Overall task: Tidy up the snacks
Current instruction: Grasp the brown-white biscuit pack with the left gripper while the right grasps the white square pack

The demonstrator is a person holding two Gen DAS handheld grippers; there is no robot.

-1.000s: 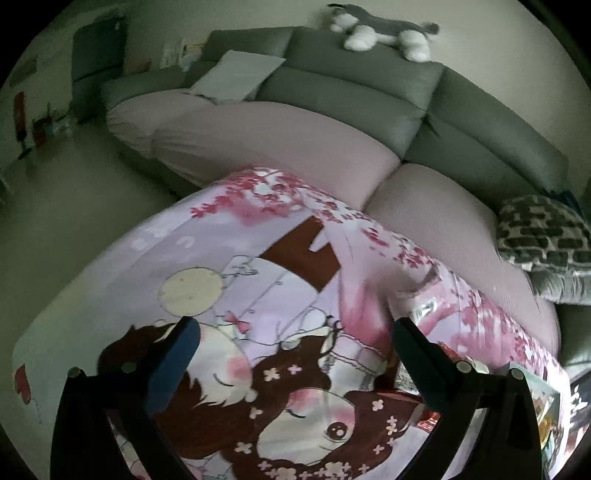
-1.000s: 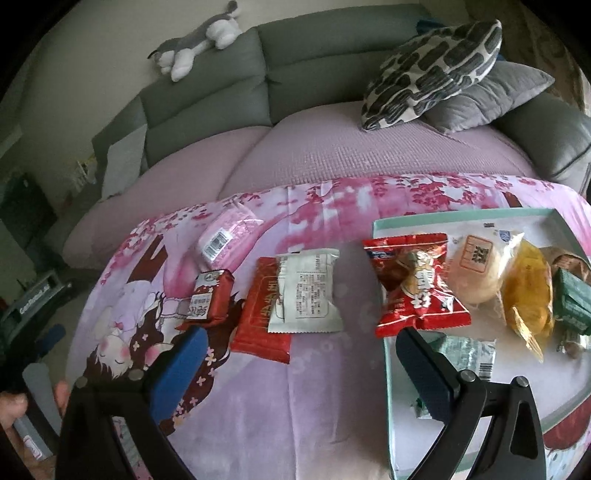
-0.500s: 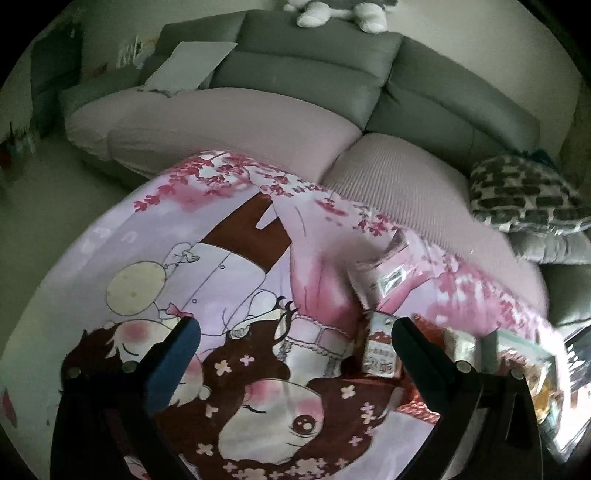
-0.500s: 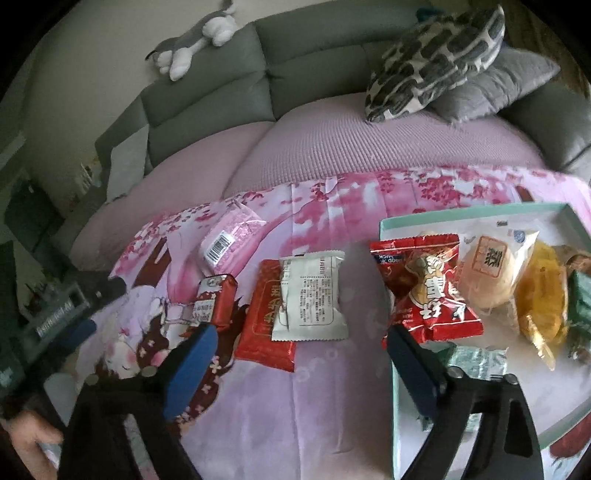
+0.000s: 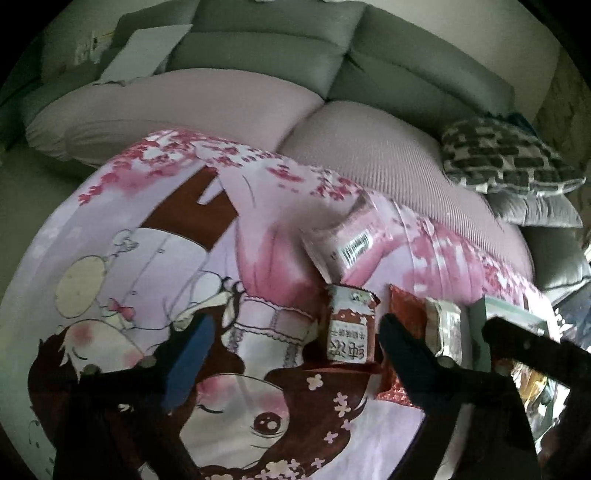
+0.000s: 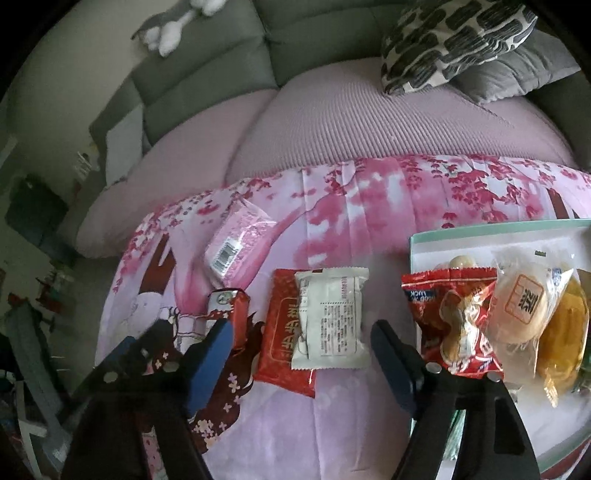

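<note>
Loose snacks lie on a pink cartoon tablecloth [image 6: 332, 424]. A white packet [image 6: 330, 319] lies on top of a flat red packet [image 6: 286, 339]. A small red-and-white packet [image 6: 225, 308] and a pink packet [image 6: 236, 243] lie left of them. My right gripper [image 6: 301, 354] is open, its fingers on either side of the white packet, just short of it. My left gripper [image 5: 295, 354] is open near the small red-and-white packet [image 5: 349, 328], with the pink packet [image 5: 347, 243] beyond. A pale green tray [image 6: 417, 240] at the right holds several snacks, among them a red peanut packet [image 6: 458, 317].
A grey sofa with a pink seat cover [image 6: 369, 122] stands behind the table, with patterned cushions [image 6: 454, 37] and a plush toy [image 6: 173, 22]. The table's left edge drops to the floor [image 5: 22, 192]. The right gripper's body [image 5: 535, 350] shows in the left wrist view.
My left gripper has moved right, bringing the snacks into its view. My right gripper has moved forward and down toward the white packet. Both stay open.
</note>
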